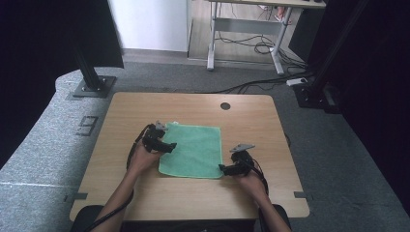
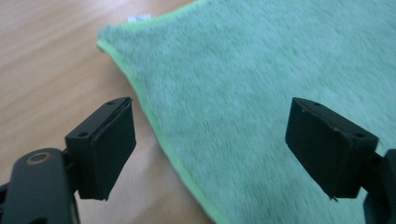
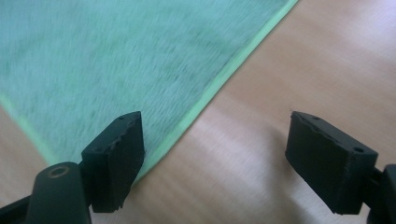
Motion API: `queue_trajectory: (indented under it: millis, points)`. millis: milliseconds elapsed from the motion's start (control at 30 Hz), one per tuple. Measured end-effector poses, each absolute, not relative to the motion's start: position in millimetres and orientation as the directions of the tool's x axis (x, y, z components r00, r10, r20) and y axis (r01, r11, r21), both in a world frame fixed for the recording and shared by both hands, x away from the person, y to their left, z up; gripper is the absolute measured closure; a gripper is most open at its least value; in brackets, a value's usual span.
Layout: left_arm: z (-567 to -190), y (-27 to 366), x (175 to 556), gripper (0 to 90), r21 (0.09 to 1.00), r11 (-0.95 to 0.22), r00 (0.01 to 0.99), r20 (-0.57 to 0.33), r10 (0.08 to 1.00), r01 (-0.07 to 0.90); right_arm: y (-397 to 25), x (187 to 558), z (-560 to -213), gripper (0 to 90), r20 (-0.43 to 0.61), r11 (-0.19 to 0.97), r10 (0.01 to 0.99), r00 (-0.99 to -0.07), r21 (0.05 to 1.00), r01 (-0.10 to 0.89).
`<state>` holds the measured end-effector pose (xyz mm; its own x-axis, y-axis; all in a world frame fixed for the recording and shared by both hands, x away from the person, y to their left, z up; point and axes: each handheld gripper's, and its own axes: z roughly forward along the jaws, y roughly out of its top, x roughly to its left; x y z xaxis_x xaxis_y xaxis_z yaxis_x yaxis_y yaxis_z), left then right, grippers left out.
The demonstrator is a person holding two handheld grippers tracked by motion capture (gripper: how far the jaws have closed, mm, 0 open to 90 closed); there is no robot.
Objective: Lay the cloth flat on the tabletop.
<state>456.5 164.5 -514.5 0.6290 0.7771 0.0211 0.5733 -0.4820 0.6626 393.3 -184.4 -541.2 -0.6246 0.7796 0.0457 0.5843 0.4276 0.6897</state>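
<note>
Green cloth (image 1: 192,150) lies flat in the middle of the wooden table (image 1: 145,106), spread in one layer, its near edge toward the person.

Nearest to the person, at about 5 o'clock of the cloth, the right gripper (image 1: 223,168) sits at the near right corner. Its jaws stand wide apart and hold nothing. In the right gripper view one jaw is over the bright hem (image 3: 219,79) and the other is over bare wood, so the edge runs between them.

A little farther, at about 9 o'clock of the cloth, the left gripper (image 1: 170,146) is at the left edge, and its tips reach over the cloth. Its jaws are also wide open and empty. In the left gripper view one jaw is over the wood and the other over the cloth.

I judge the cloth to be light, soft and limp, with a fuzzy pile. It will not slip between the pads, but it will fold and hang when lifted. The best place to pinch is a corner or the stitched hem, because the middle lies flat on the table.

The high view gives the whole outline of the cloth and both hands. The gripper views give what it cannot: the pile, the hem, and a small white label (image 2: 138,18) at the far left corner.

Farthest, at 12 o'clock, there is a dark round hole (image 1: 225,106) in the table.
</note>
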Motion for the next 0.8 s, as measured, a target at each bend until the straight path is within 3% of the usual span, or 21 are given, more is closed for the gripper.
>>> queue_trajectory:
  millis: [400, 800]
  points:
    - [-533, 193, 403, 14.2, 0.639, -0.508, 0.630, 0.047, 0.775, 0.578, -175, 417, -541, 19.4, 0.000, 0.440, 0.801, -0.599, 0.678, 0.589]
    - [-541, 189, 407, 14.2, 0.648, -0.483, 0.620, 0.021, 0.784, 0.588, -181, 420, -544, 19.5, -0.024, 0.441, 0.816, -0.577, 0.672, 0.595]
